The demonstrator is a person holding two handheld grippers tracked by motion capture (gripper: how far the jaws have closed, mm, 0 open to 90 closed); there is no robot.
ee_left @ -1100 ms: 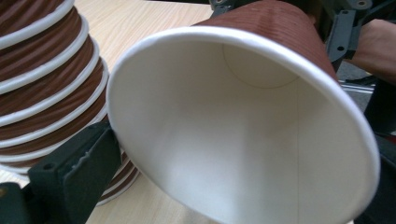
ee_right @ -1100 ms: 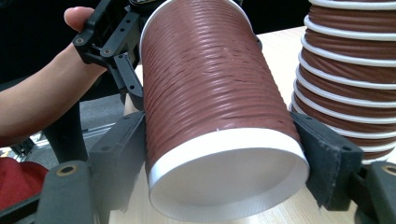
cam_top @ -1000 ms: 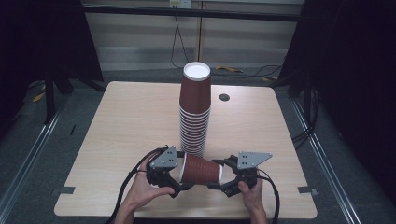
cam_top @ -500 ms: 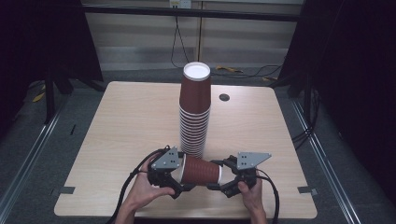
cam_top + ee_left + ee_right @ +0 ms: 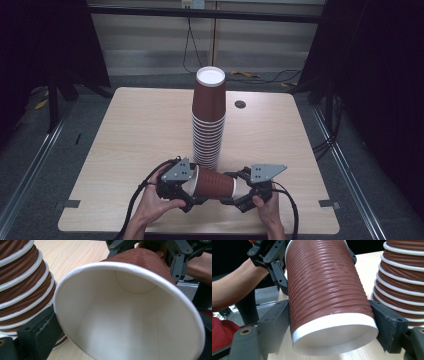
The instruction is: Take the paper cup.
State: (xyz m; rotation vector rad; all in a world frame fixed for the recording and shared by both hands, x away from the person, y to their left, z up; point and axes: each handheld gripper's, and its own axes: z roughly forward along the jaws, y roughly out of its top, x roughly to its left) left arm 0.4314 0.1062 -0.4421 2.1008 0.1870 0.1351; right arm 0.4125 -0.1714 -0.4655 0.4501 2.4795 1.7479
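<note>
Change: almost nothing has shifted since the earlier frame; both my hands hold their spots, and the left gripper's jaws have just been closing a little around the cup's mouth
Cup: one brown ribbed paper cup (image 5: pixel 214 182) lies on its side at the near edge of the table (image 5: pixel 130 130), between my two grippers, mouth to the left, base to the right
Left gripper (image 5: pixel 184 184): jaws flank the cup's white rim (image 5: pixel 130 267), set wide; I cannot tell whether the pads press on it
Right gripper (image 5: pixel 246 192): jaws clamp the cup's base end, pads against both sides
Stack: tall stack of cups (image 5: pixel 208 120) stands just beyond the held cup, at mid-table
</note>
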